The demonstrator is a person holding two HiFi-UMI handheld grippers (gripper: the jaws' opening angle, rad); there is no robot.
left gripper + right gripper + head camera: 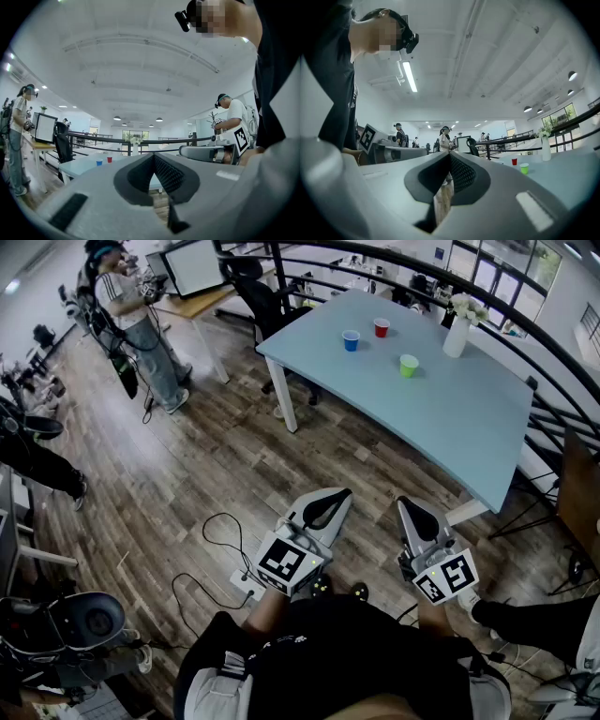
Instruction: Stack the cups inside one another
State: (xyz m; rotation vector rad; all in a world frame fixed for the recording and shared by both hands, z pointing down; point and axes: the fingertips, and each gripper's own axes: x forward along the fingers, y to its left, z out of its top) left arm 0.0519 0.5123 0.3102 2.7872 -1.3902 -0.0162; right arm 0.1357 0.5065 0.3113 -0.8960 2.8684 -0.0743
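Three small cups stand apart on the pale blue table: a blue cup, a red cup and a green cup. Both grippers hang over the wooden floor, well short of the table's near edge. The left gripper is shut with nothing in it, and so is the right gripper. In the left gripper view its jaws meet, with the blue cup and red cup far off. The right gripper looks toward the red cup and green cup.
A white vase with flowers stands on the table behind the cups. A black office chair sits at the table's far left end. A person stands by a desk at left. Cables lie on the floor by my feet. A black railing runs behind the table.
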